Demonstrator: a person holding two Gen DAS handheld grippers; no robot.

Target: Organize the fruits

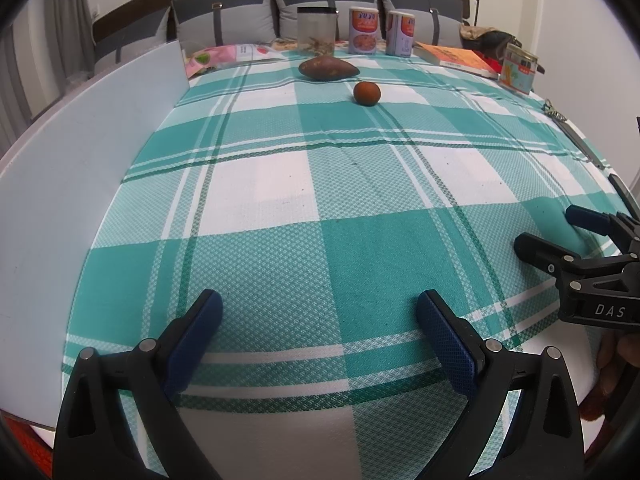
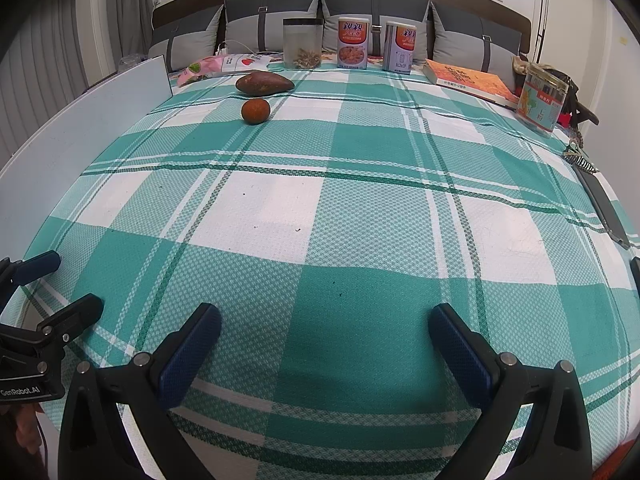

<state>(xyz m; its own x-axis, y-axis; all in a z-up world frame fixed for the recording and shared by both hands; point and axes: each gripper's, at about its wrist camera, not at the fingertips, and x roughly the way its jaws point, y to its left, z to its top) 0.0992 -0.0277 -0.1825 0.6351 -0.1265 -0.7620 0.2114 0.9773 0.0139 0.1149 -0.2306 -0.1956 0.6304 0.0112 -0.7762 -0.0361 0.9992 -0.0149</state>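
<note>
Left wrist view: the left gripper point(image 1: 318, 312) is wide open and holds nothing. A round orange fruit point(image 1: 366, 93) sits far off on the checked cloth point(image 1: 320, 208), just beside a long brown fruit point(image 1: 329, 68).

Right wrist view: the right gripper point(image 2: 325, 326) is wide open and empty too. Both fruits lie far ahead on the left.

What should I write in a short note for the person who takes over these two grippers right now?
Left gripper: open, holding nothing, low over the near part of the checked cloth.
Right gripper: open, holding nothing, beside the left one.
Fruits: the long brown fruit and the small round orange fruit lie close together at the far side of the cloth, in front of the clear jar and two cans.
Done: nothing visible yet; neither fruit is gripped.
Left: reach forward, pick up each fruit and place it. No bowl or basket is in view.
</note>
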